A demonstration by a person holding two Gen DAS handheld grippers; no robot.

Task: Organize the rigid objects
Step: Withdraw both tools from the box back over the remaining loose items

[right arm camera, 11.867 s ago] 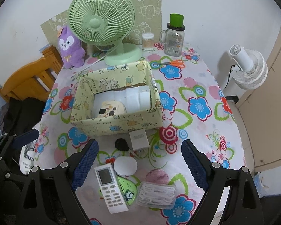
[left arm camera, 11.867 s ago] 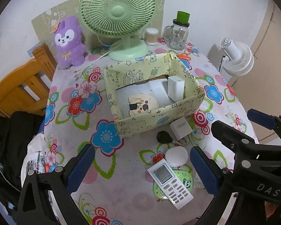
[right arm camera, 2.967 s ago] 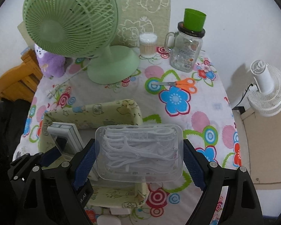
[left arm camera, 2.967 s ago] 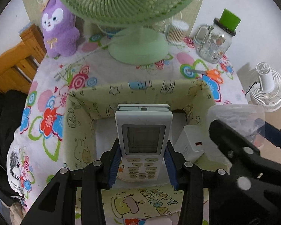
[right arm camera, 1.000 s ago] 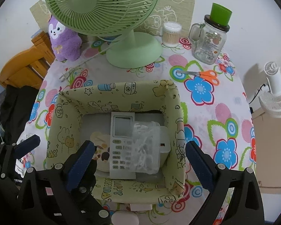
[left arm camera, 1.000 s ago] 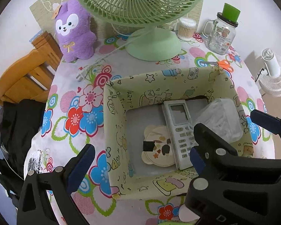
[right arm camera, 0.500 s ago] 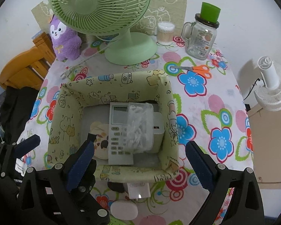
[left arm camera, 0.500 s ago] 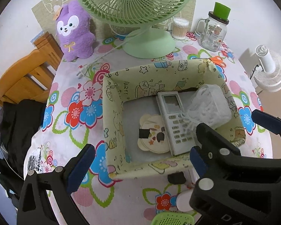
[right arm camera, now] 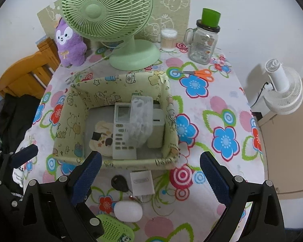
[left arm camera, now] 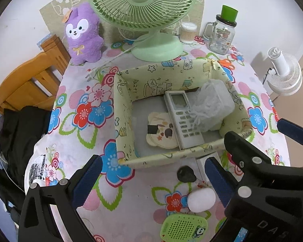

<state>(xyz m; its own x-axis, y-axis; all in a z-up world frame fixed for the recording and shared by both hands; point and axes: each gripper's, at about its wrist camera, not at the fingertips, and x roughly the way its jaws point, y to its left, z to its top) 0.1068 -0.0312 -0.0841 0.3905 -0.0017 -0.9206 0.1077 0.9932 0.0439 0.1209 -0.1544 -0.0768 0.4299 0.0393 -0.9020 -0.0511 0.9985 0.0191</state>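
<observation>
The yellow cartoon-print fabric box (left arm camera: 123,109) (right arm camera: 74,121) holds a white remote (left arm camera: 181,117) (right arm camera: 122,135), a clear floss-pick case (left arm camera: 210,104) (right arm camera: 140,121), a bear-shaped disc (left arm camera: 161,131) and a white block (right arm camera: 157,125). On the cloth in front lie a black key fob (left arm camera: 185,174) (right arm camera: 120,182), a white adapter (right arm camera: 141,182), a white oval case (left arm camera: 201,199) (right arm camera: 128,210) and a green gadget (left arm camera: 181,226). My left gripper (left arm camera: 152,163) is open and empty over the box's near side. My right gripper (right arm camera: 150,158) is open and empty above the adapter.
A green desk fan (left arm camera: 143,10), a purple plush (left arm camera: 82,34), a cotton-swab tub (left arm camera: 187,33) and a glass jar (left arm camera: 222,34) stand at the back. Orange scissors (right arm camera: 196,73) lie right of the box. A wooden chair (left arm camera: 26,84) and a white floor fan (right arm camera: 282,88) flank the table.
Both grippers let go of the remote and the floss-pick case inside the box, then drew back toward the table's near edge. Over the last second they keep retreating, open and empty.
</observation>
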